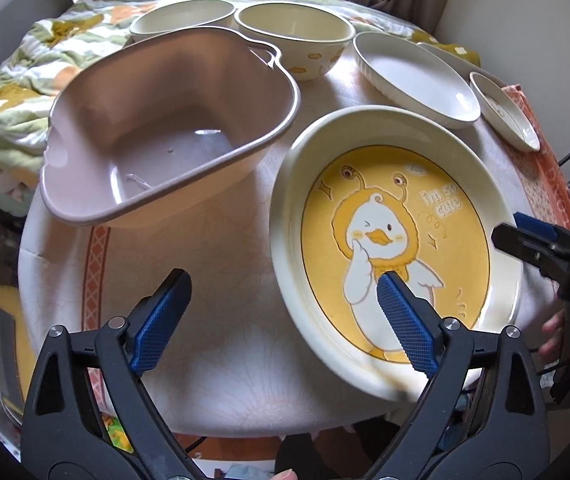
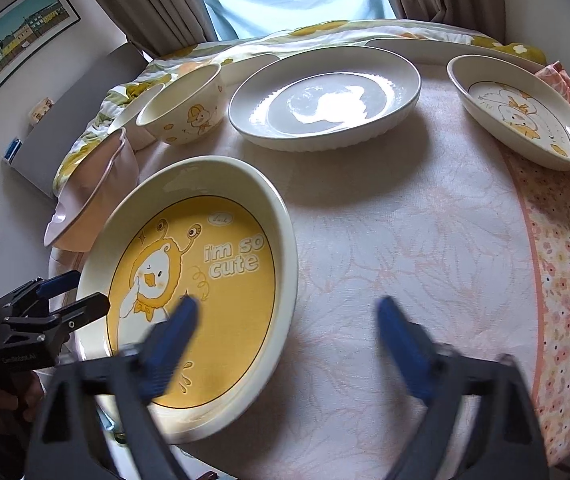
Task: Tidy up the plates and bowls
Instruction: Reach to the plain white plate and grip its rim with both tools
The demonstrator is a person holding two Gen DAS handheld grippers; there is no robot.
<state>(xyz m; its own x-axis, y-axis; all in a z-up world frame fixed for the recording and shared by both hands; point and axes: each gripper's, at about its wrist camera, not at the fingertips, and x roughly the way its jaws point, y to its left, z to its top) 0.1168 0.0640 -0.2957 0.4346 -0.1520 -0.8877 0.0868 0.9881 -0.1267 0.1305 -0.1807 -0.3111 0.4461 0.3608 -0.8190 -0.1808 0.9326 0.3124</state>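
On the left the pink basin [image 1: 165, 128] is seen standing on the table [image 1: 221, 360], well apart from both tongs; just right of it the duck plate [image 1: 397, 248] lies flat, its long axis running from near-right to far-left in the left wrist view. The left gripper [image 1: 281, 316] is spread wide, nothing clamped, and the plate's near rim is straddled by it. The right gripper [image 2: 285, 344] is likewise released and empty, one finger over the plate's right rim, the other over bare cloth. Both are judged about equally near to the plate.
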